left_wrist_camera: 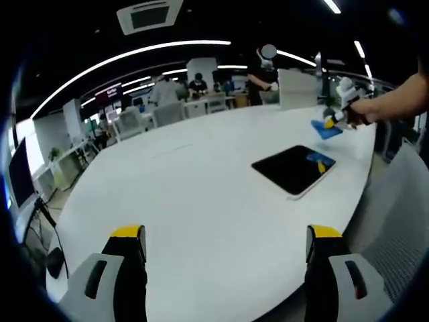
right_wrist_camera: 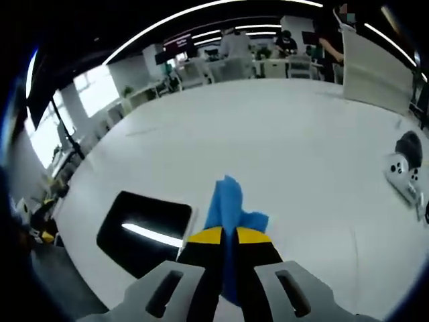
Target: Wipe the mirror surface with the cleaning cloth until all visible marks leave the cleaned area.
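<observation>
A dark rectangular mirror (left_wrist_camera: pixel 295 168) lies flat on the white table (left_wrist_camera: pixel 201 194), near its right edge; it reflects a blue and yellow patch. In the right gripper view the mirror (right_wrist_camera: pixel 144 228) sits low on the left and reflects a ceiling light. My right gripper (right_wrist_camera: pixel 223 236) is shut on a blue cleaning cloth (right_wrist_camera: pixel 231 208), which hangs just right of the mirror. In the left gripper view that gripper (left_wrist_camera: pixel 333 121) holds the cloth (left_wrist_camera: pixel 324 129) above the table beyond the mirror, in a person's hand. My left gripper (left_wrist_camera: pixel 224 245) stands open over bare table, well short of the mirror.
A white game controller (right_wrist_camera: pixel 401 173) and a dark round object (right_wrist_camera: pixel 409 146) lie on the table at the right. A white panel (right_wrist_camera: pixel 375 64) stands at the table's far side. Desks, chairs and people fill the room beyond.
</observation>
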`<state>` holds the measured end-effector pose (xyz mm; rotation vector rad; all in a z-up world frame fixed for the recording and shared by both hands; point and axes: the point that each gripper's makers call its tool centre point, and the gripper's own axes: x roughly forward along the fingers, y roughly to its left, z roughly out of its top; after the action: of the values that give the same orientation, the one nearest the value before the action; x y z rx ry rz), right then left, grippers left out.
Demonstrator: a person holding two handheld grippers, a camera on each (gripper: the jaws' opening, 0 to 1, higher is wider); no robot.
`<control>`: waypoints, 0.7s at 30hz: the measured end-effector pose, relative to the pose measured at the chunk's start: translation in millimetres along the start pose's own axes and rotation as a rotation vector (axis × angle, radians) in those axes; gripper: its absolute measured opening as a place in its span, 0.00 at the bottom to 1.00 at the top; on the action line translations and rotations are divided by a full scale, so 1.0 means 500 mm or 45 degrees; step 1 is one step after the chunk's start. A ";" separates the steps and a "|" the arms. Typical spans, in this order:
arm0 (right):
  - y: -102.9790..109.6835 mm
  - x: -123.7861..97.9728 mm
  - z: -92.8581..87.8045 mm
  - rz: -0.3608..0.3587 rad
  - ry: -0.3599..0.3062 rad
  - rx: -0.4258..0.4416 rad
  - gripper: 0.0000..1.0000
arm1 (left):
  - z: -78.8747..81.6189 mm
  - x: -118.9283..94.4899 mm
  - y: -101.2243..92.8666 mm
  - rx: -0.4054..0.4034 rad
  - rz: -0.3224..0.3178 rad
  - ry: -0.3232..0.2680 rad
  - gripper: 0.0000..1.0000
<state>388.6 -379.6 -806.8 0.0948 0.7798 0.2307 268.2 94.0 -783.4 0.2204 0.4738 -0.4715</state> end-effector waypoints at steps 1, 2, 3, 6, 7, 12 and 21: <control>0.005 0.005 0.001 0.004 0.005 -0.005 0.01 | 0.000 -0.001 0.001 -0.002 0.002 -0.002 0.99; 0.007 0.011 0.002 0.009 0.011 -0.007 0.01 | 0.001 -0.001 0.001 -0.004 0.003 -0.002 0.99; 0.010 0.014 0.003 0.012 0.014 -0.006 0.01 | 0.000 -0.001 0.002 -0.005 0.003 -0.003 0.99; 0.023 0.028 0.007 0.031 0.019 0.011 0.01 | 0.002 -0.001 0.000 -0.012 -0.003 -0.011 0.99; 0.027 0.031 0.008 0.034 0.019 0.011 0.01 | 0.003 -0.001 0.001 -0.016 -0.004 -0.016 0.99; 0.061 0.056 0.006 0.074 0.050 0.013 0.01 | 0.002 0.000 -0.006 -0.034 -0.031 -0.017 0.99; 0.110 0.104 -0.002 0.107 0.111 -0.004 0.01 | 0.020 -0.002 -0.028 -0.061 -0.108 -0.070 1.00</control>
<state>414.3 -313.7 -834.0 0.1156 0.8629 0.3172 264.6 78.9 -775.7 0.1411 0.4414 -0.5475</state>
